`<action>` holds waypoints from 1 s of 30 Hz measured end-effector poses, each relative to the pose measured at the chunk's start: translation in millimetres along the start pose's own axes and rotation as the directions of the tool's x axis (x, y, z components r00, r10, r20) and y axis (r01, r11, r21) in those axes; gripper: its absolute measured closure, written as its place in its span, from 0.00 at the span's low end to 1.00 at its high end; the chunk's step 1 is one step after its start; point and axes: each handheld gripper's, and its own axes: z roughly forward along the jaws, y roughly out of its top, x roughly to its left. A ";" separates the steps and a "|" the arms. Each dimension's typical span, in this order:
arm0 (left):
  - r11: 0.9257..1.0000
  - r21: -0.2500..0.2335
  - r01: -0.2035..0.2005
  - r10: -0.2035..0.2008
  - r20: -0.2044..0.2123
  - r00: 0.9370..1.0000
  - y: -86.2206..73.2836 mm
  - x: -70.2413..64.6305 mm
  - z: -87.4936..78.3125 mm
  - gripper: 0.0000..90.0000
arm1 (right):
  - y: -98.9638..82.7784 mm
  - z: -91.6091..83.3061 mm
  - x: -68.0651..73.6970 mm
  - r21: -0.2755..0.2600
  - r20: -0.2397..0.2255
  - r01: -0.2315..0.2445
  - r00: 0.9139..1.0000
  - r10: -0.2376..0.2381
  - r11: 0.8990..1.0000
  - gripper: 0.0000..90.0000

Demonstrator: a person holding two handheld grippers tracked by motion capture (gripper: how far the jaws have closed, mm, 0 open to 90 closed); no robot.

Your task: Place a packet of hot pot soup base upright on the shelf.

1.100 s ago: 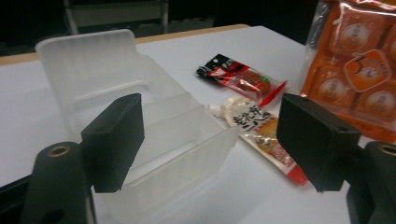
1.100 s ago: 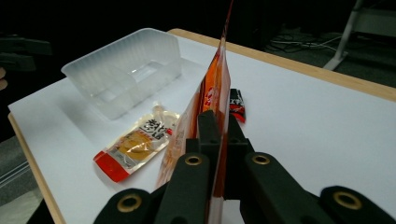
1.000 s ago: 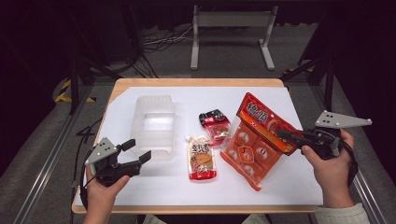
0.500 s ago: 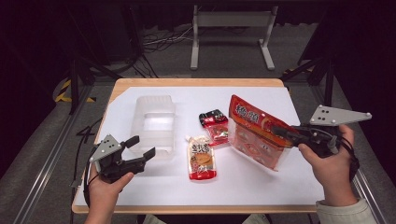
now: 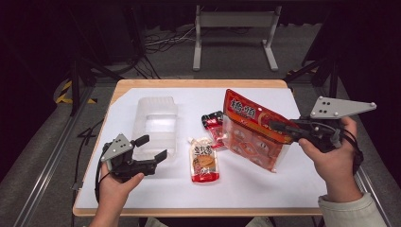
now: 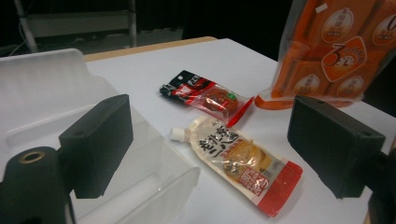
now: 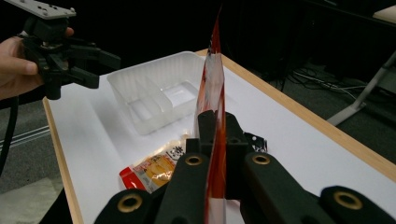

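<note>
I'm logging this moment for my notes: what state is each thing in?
Orange snack bag: lifted, hanging from the right gripper.
Right gripper: shut on the bag's edge.
Left gripper: open, empty, jaws just widened.
Clear tray: empty.
Sauce pouch: lying flat.
Small red packet: lying flat.

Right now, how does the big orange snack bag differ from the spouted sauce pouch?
The orange snack bag is pinched by its edge in the right hand-held gripper and stands tilted, its lower corner near the table; the spouted pouch lies flat and untouched. The bag is far larger, with round printed labels; the pouch is pale with a red bottom band. Both are sealed food packs.
</note>
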 end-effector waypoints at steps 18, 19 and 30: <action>0.996 -0.067 -0.065 0.078 0.209 0.975 20.6 -23.2 35.1 0.03 | 39.6 22.3 14.5 -0.047 -0.097 0.071 0.992 -0.075 0.996 1.00; 0.995 -0.068 -0.070 0.083 0.219 0.972 22.3 -23.5 37.7 0.03 | 40.4 24.0 15.6 -0.048 -0.099 0.076 0.992 -0.081 0.996 1.00; 0.992 -0.112 -0.063 0.093 0.292 0.952 30.4 -24.9 62.6 0.07 | 44.6 40.5 22.0 -0.076 -0.153 0.102 0.982 -0.113 0.992 1.00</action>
